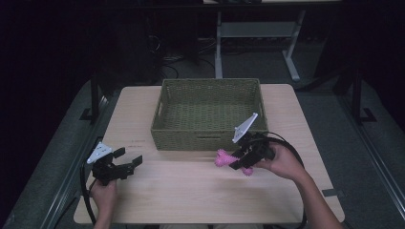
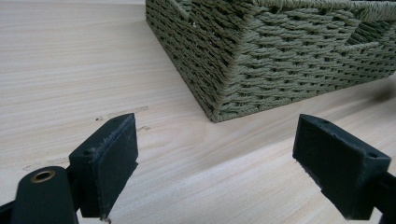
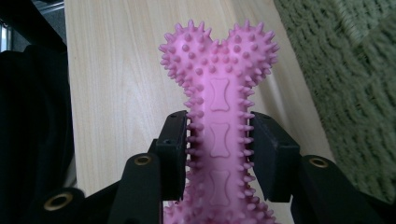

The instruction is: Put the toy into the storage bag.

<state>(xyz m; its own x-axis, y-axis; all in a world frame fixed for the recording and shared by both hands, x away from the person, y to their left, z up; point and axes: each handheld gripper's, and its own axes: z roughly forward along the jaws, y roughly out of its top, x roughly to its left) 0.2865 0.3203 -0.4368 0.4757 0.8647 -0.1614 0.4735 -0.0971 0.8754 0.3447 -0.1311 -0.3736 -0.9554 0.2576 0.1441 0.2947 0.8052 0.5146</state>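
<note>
A pink spiky bone-shaped toy (image 1: 222, 158) (image 3: 218, 121) is clamped by its shaft in my right gripper (image 1: 237, 162) (image 3: 218, 149), held just above the table in front of the basket's near right corner. Its knobbed end points left toward the table's middle. A green woven basket (image 1: 206, 135) (image 2: 280, 79) stands at the back centre of the table; what I see of its inside is bare. My left gripper (image 1: 130, 161) (image 2: 215, 158) rests near the front left of the table, jaws wide apart with nothing between them, pointing toward the basket's near left corner.
The light wooden table (image 1: 191, 191) has free room across its front and left side. Metal table legs and cables stand on the dark floor beyond the far edge. A cable loops around the right hand.
</note>
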